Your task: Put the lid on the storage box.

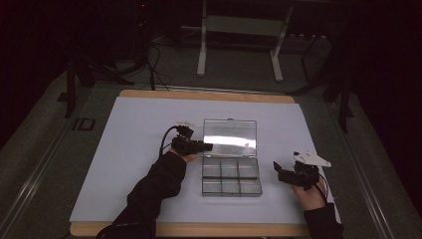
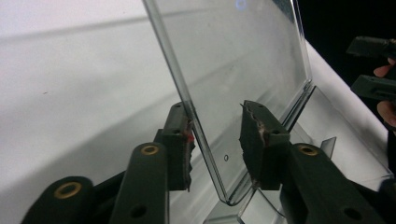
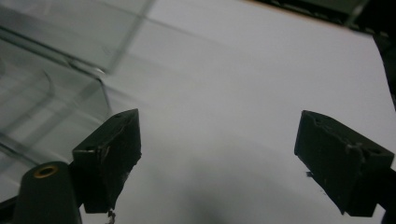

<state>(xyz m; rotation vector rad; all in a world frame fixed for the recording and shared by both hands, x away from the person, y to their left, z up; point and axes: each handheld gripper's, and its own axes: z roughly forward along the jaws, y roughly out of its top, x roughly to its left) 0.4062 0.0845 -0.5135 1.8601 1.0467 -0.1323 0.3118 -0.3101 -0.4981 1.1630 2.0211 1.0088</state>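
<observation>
Overhead, white mat (image 1: 134, 149), dark room

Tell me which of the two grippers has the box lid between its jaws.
The left gripper: its jaws straddle the raised clear lid at its edge. The right gripper sits apart from the box, jaws wide with nothing between them.

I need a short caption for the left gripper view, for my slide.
Left tongs straddle the edge of the clear box's raised lid, jaws not closed on it.
</observation>
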